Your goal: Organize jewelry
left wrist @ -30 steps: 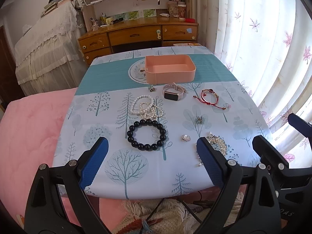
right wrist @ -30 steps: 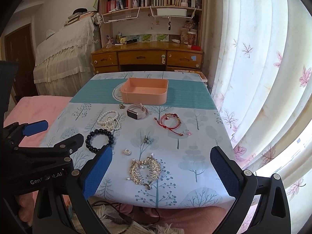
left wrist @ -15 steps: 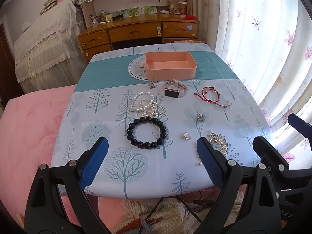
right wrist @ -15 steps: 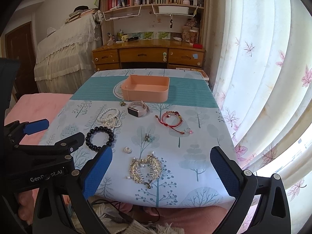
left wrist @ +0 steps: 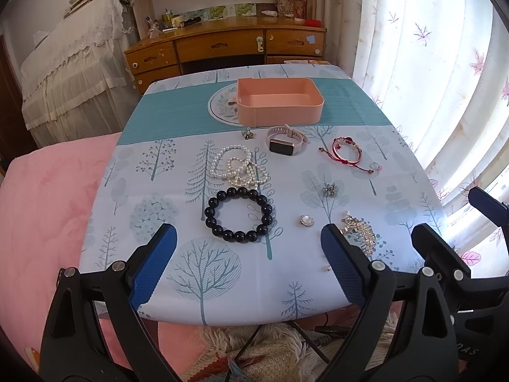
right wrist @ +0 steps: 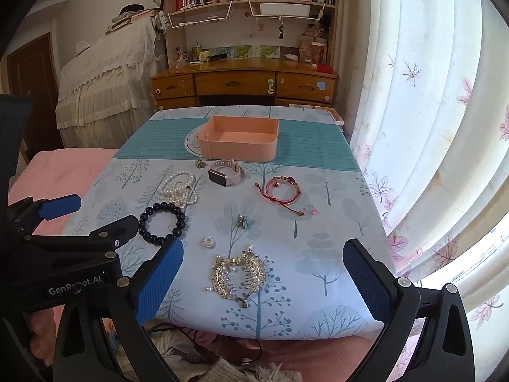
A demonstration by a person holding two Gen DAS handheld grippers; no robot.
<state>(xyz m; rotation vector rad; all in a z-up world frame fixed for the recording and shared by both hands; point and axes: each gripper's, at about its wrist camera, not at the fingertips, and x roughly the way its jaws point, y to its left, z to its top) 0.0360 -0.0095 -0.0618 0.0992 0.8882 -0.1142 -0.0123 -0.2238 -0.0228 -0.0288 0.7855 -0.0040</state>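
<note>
- Right now both grippers hang over the near edge of the table [left wrist: 105, 210], nothing held.
- L gripper [left wrist: 248, 267]: jaws spread wide, blue pads apart, empty; black bead bracelet [left wrist: 238, 215] lies on the cloth just ahead, between the fingers as seen in the L wrist view.
- R gripper [right wrist: 262, 281]: jaws also spread wide, empty; gold leaf hair comb [right wrist: 238, 275] sits on the cloth between the fingers in the R wrist view, near the table's front edge.
- Pink tray [left wrist: 280, 116] stands at the far-centre of the table on the teal stripe; looks empty inside.
- Just in front of tray: pink-strap watch [left wrist: 284, 140] w/ dark face, and a small flower piece [left wrist: 247, 133] to its left.
- Pearl strands [left wrist: 237, 168] in a heap, just behind the bead bracelet, nearly touching it.
- Red cord bracelet [left wrist: 346, 156] to the right of the watch, apart from it; a small ring [left wrist: 374, 166] at the cord's end.
- Mid-table: small flower brooch [left wrist: 329, 189]; nearer, a round silver piece [left wrist: 306, 220] between bead bracelet and comb.
- L gripper body shows at the left of the R wrist view, beside the bead bracelet.
</note>
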